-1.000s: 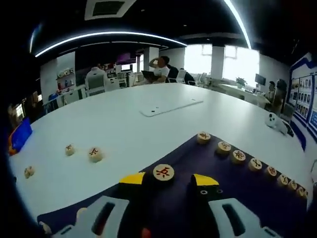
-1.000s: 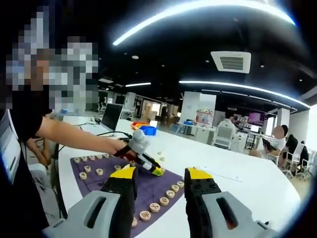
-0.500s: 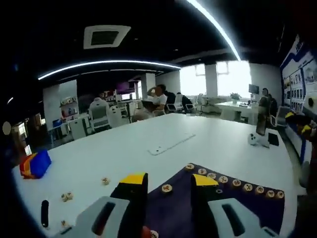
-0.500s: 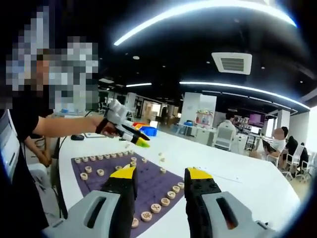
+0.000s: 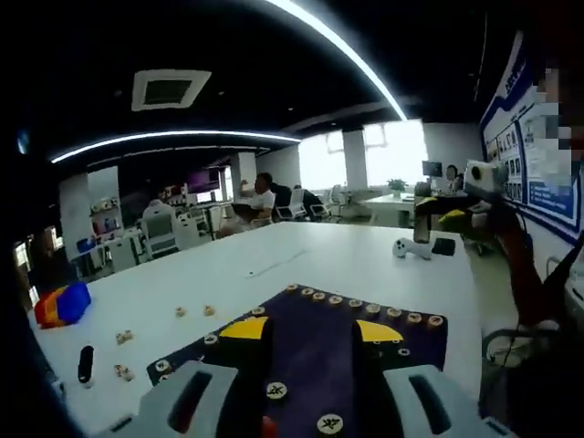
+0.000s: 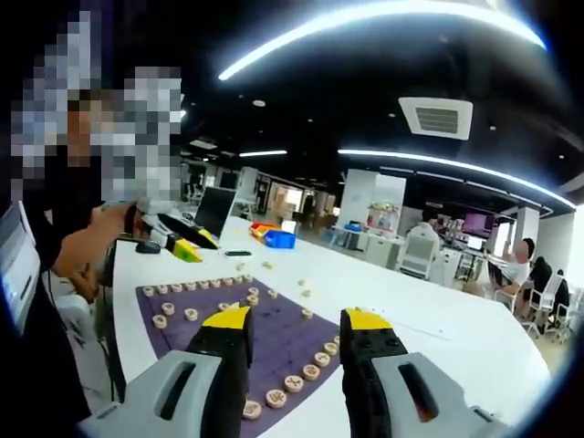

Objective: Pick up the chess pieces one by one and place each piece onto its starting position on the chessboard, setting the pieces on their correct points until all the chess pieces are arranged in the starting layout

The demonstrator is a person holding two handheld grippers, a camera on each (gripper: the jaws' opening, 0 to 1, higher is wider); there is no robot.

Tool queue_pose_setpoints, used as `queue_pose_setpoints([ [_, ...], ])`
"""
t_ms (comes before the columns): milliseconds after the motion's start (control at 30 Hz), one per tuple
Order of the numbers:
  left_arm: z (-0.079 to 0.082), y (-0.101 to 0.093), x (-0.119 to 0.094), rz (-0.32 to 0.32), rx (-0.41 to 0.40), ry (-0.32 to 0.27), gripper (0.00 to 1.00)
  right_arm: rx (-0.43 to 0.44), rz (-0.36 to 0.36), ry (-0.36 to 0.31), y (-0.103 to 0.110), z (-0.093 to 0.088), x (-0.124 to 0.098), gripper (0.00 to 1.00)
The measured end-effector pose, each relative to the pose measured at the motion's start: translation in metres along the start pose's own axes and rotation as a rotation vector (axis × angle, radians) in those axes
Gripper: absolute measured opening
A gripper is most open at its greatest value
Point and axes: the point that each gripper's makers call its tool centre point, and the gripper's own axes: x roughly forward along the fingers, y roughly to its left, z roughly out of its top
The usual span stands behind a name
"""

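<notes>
Raised and drawn back from the chessboard [image 5: 401, 333] since a second ago, left gripper [image 5: 310, 330] with jaws apart and empty; chess pieces [image 5: 365, 308] lined along the board's far edge, loose pieces [image 5: 193, 311] on the white table [image 5: 301, 255] beyond. Right gripper view: right gripper [image 6: 295, 321] parted, holding nothing, over the board [image 6: 274, 333]; left gripper [image 6: 178, 239] now lifted near the person's hand [image 6: 87, 251].

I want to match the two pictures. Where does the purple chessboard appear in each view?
Left gripper view: the purple chessboard lies at bottom centre, running up toward the right.
Right gripper view: it lies at lower centre-left.
Shared landmark: the blue box, at the far left and beyond the board.
</notes>
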Motion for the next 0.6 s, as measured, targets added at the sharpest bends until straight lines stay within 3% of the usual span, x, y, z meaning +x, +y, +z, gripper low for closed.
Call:
queue_pose_setpoints([
  [200,-0.010,0.009,-0.027,0.053,-0.102,-0.087,0.36,-0.005,0.010,0.008,0.002,-0.002,0.001,0.39],
  [400,-0.021,0.025,-0.032,0.105,-0.145,-0.090,0.35,-0.007,0.012,0.009,0.002,-0.003,0.000,0.39],
  [600,-0.005,0.028,-0.031,0.126,-0.143,-0.137,0.35,-0.025,0.039,0.030,0.010,-0.007,0.002,0.39],
])
